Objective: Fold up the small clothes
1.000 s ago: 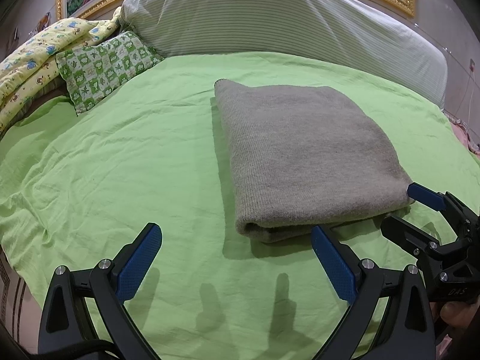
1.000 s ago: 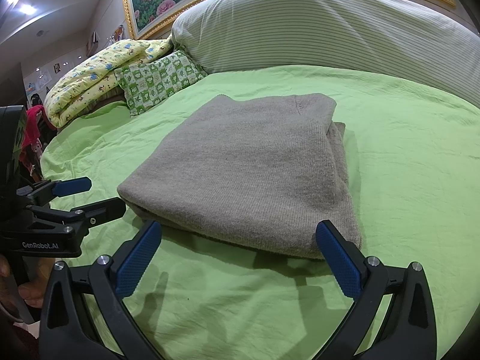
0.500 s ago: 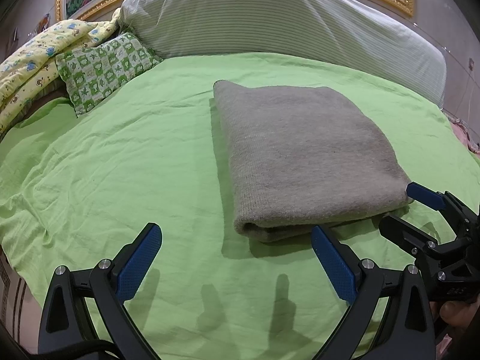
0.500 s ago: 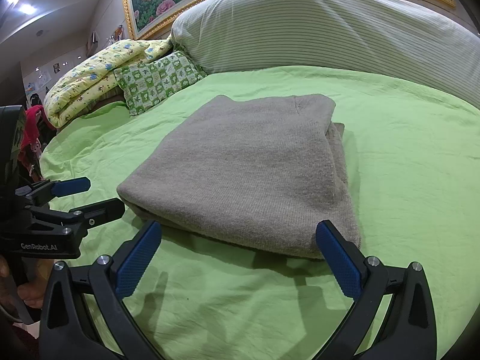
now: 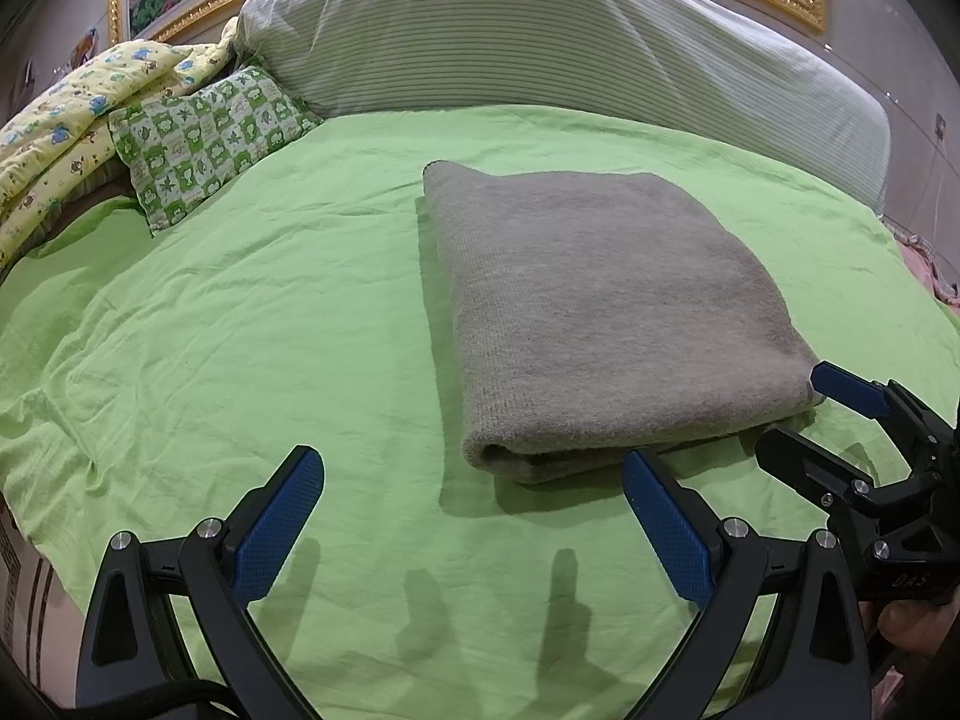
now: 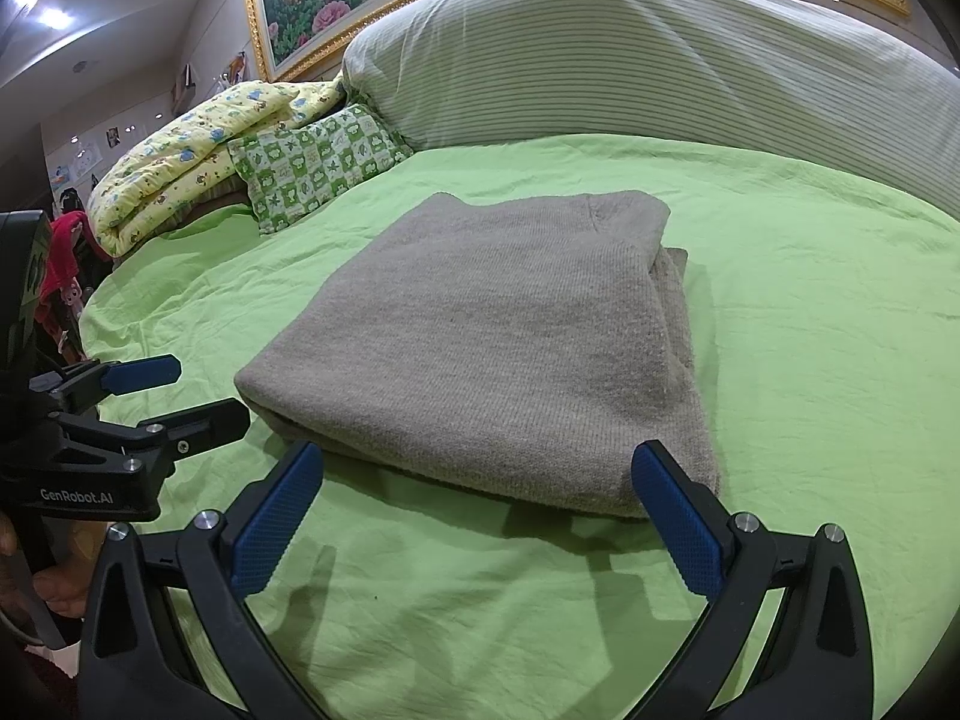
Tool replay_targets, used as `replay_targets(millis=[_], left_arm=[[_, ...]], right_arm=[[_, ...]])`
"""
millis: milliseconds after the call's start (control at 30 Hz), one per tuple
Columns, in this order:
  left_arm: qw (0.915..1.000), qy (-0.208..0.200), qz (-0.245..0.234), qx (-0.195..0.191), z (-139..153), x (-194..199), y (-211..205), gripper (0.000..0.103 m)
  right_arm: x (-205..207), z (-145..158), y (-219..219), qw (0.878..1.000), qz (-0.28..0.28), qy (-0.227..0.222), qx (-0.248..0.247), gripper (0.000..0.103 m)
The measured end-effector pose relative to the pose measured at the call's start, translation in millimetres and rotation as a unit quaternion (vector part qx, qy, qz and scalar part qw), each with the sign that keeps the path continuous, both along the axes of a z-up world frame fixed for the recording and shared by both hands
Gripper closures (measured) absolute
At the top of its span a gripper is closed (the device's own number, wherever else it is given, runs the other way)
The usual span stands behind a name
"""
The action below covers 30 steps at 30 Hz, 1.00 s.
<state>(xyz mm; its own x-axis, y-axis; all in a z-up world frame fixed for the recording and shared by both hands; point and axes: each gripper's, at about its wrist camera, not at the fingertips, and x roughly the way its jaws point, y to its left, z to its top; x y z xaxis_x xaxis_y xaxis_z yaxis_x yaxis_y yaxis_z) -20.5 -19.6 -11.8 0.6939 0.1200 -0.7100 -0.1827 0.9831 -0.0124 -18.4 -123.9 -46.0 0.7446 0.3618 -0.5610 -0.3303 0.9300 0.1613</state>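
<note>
Both the left gripper (image 5: 471, 513) and right gripper (image 6: 477, 510) hang spread, empty, before the soft, probably light grey knit (image 6: 498, 348); pinch its thick near fold

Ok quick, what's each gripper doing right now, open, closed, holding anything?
Left gripper: open, holding nothing, just short of the folded grey sweater.
Right gripper: open, holding nothing, at the sweater's near edge.

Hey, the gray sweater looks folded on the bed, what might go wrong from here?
The gray sweater has loose layers showing along its right edge; lifting by the top layer alone may undo the fold. The green sheet is wrinkled, so the open left gripper or right gripper might pinch sheet too.
</note>
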Motion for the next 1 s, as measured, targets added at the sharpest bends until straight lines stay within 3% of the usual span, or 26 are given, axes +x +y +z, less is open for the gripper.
replay_targets(millis=[600,1000], left_arm=[[0.9998,-0.002,0.003,0.019,20,10,2,0.003],[0.9999,0.012,-0.001,0.008,23,29,7,0.004]], right_arm=[[7,24,-13,0.999,-0.039,0.006,-0.002,0.0],[22,38,-17,0.999,-0.041,0.008,0.0,0.0]])
